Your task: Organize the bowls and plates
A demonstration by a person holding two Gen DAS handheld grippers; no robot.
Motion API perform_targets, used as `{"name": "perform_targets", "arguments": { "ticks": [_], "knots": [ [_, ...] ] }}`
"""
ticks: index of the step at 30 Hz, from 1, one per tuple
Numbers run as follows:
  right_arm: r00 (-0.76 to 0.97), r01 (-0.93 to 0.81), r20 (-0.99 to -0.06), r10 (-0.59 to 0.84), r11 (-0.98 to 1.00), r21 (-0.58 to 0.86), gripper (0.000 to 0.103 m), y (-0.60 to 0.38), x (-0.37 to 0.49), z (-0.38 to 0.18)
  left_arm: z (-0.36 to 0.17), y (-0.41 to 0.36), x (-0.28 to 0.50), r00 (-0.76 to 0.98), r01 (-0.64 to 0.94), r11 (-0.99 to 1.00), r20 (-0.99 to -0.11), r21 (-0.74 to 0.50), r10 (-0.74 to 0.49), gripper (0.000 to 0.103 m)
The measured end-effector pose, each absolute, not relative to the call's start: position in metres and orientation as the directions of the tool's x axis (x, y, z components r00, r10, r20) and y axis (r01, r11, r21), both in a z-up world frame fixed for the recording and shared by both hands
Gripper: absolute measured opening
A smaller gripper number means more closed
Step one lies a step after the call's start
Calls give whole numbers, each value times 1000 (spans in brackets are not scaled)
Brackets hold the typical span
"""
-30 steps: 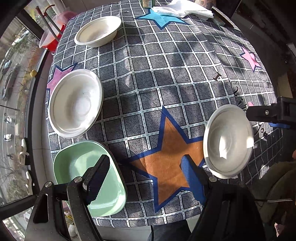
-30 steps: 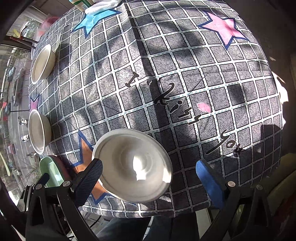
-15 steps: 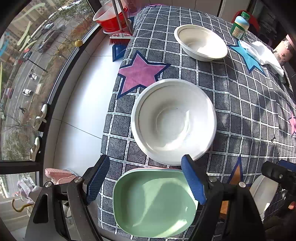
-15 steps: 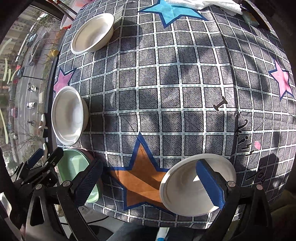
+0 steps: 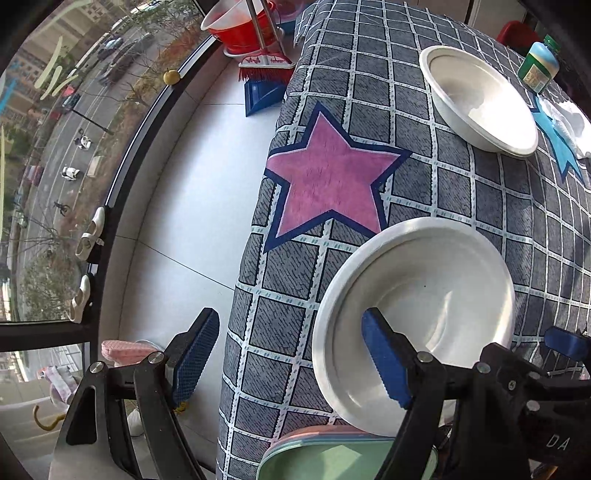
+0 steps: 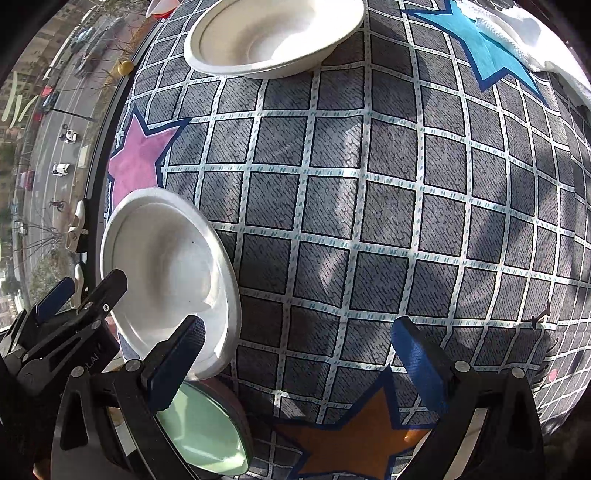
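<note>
My left gripper point(image 5: 291, 354) hangs over the table edge with its jaws spread wide and nothing between the pads; one pad sits off the cloth above the white floor point(image 5: 192, 177), the other is over the near white bowl point(image 5: 436, 295), though I can't tell whether that pad touches the bowl's inside. My right gripper point(image 6: 295, 363) is also released, jaws apart and empty, its left pad over the rim of that same near white bowl point(image 6: 166, 266) and its right pad above the checked tablecloth point(image 6: 369, 184) by the orange star point(image 6: 354, 443). The near bowl rests upright on the cloth beside the pink star point(image 5: 328, 177). Just in front of it, at the table's near edge, lies the green plate point(image 5: 332, 461), touching or nearly touching the bowl's rim. The far white bowl point(image 5: 480, 96) stands well apart, near a green-capped bottle point(image 5: 539, 66) and a white cloth point(image 6: 517, 33)
</note>
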State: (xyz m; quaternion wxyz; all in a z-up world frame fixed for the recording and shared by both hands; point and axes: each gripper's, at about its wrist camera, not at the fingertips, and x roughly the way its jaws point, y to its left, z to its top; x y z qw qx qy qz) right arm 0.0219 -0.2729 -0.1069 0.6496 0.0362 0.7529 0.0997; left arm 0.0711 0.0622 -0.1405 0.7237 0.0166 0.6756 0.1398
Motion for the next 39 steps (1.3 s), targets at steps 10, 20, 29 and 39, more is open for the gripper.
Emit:
{"name": "perform_targets", "arguments": {
  "ticks": [10, 20, 29, 39],
  "knots": [
    [-175, -124, -969, 175, 972, 198, 79, -255, 26, -127, -166, 60, 80, 1, -155, 974, -986, 167, 169, 57],
    [-200, -123, -946, 255, 951, 282, 30, -252, 19, -129, -170, 20, 87, -17, -68, 988, -990, 138, 137, 35],
    [-238, -34, -940, 244, 965, 260, 30, -303, -1, -134, -173, -55, 73, -13, 86, 991, -995, 98, 100, 35],
    [-239, 75, -931, 277, 961, 267, 30, -350, -11, -141, -171, -100, 68, -48, 107, 994, -999, 18, 23, 34]
  ]
}}
